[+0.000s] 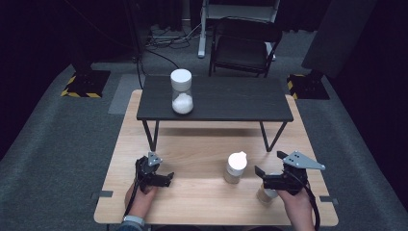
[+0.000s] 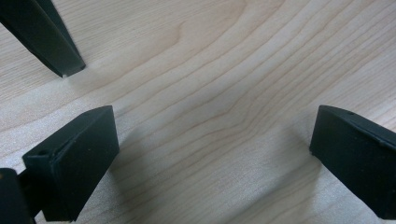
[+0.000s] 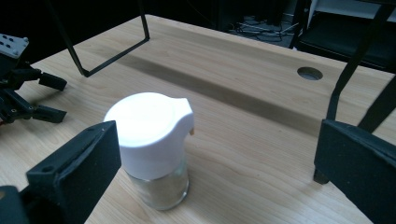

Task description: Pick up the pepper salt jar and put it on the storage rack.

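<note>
Work has barely begun, as I judge it: nothing is gripped yet. My left gripper (image 1: 161, 179) hovers low near the front-left corner of the light wooden table (image 1: 192, 197), its jaws spread wide over bare wood grain with nothing between them. Moving right, the small glass shaker with the white spouted cap (image 1: 235, 167) stands upright near the front edge, right of the middle, holding a pale powder; this is the thing I seem to be going for. My right gripper (image 1: 262, 177) sits just beside it toward the front-right corner, jaws wide apart and pointed at it; in the right gripper view the shaker (image 3: 154, 149) stands just ahead of the near jaw, not yet between the two. Another small jar (image 1: 265, 195) peeks out under my right hand, mostly hidden. Farther back, a tall glass jar with a white lid (image 1: 182, 91) rests on the low black shelf (image 1: 231, 101). Still left: closing on the shaker and lifting it.
</note>
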Motion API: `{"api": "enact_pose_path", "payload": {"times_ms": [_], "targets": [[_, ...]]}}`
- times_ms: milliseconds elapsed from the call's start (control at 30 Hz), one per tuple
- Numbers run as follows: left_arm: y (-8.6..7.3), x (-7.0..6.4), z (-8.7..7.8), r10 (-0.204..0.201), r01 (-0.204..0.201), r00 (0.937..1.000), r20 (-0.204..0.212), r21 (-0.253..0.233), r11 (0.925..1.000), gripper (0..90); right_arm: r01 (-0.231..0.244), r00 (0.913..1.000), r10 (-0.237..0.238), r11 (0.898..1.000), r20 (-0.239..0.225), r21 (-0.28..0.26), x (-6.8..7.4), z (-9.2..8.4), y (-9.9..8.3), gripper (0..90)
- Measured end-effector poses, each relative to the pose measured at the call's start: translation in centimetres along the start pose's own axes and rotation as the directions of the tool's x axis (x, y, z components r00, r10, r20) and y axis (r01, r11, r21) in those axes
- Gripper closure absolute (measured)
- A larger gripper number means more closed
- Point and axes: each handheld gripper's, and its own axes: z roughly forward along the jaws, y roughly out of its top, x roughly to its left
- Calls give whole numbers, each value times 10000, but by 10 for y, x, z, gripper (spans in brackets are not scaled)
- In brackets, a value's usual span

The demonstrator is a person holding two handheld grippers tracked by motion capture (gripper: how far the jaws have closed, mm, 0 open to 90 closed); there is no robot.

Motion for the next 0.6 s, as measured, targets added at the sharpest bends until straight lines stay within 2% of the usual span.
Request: {"api": "enact_pose_path", "payload": {"times_ms": [267, 467, 600], "targets": [[0, 0, 0, 17, -17, 10000, 13, 1, 10000, 10, -9, 10000, 9, 10000, -81, 35, 20, 9, 10, 4], [0, 0, 0, 20, -20, 10000, 20, 4, 10000, 9, -5, 9998, 3, 9999, 181, 106, 36, 18, 13, 4], [0, 0, 0, 20, -20, 10000, 17, 6, 10000, 9, 160, 9995, -167, 9995, 273, 264, 40, 24, 17, 4]]}}
